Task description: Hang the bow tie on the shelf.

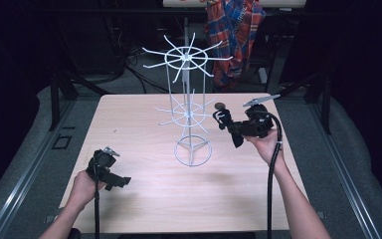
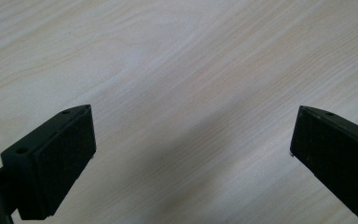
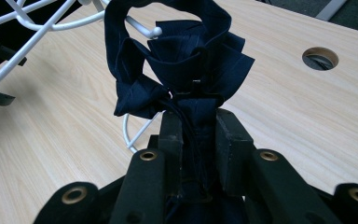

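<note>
Right hand-held gripper [image 3: 196,126], scrunchie [image 3: 186,60] loop upward

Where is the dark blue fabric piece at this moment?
The dark blue fabric piece is clamped in the right gripper, right of the white wire rack; its loop sits around the tip of a lower rack arm.

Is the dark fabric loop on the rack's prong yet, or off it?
On. The dark blue fabric loop encircles a white prong tip of the wire rack, while the right gripper is shut on it.
</note>
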The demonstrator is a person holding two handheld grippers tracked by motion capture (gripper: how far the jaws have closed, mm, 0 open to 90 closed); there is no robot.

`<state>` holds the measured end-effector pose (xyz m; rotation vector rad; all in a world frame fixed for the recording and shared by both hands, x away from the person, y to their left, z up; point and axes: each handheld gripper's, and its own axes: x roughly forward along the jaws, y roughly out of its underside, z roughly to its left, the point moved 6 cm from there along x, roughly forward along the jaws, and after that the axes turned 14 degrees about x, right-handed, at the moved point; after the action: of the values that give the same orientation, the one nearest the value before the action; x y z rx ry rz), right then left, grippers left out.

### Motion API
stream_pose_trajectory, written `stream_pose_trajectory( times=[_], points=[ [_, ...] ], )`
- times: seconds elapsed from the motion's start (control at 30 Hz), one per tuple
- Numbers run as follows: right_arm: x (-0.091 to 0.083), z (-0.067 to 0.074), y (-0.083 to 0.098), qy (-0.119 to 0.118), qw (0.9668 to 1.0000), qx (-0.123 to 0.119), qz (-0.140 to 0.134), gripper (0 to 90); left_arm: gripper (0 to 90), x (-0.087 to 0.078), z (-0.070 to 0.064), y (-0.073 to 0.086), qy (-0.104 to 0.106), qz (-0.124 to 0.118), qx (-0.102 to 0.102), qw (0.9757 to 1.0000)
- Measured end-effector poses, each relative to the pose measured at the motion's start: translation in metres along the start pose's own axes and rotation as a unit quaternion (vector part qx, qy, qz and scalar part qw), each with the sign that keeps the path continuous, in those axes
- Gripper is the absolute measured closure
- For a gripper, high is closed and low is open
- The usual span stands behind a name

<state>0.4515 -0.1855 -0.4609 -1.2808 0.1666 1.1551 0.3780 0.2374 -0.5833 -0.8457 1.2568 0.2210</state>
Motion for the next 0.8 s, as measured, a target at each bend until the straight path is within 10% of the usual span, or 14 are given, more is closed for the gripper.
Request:
stream_pose_trajectory(
  times=[0.8],
  points=[
    [0.022,0.013,-0.003,-0.01,0.9997,-0.016,0.015,74.0,0.3,-0.006,0.0,0.011,-0.006,-0.001,-0.012,0.9999]
  ],
)
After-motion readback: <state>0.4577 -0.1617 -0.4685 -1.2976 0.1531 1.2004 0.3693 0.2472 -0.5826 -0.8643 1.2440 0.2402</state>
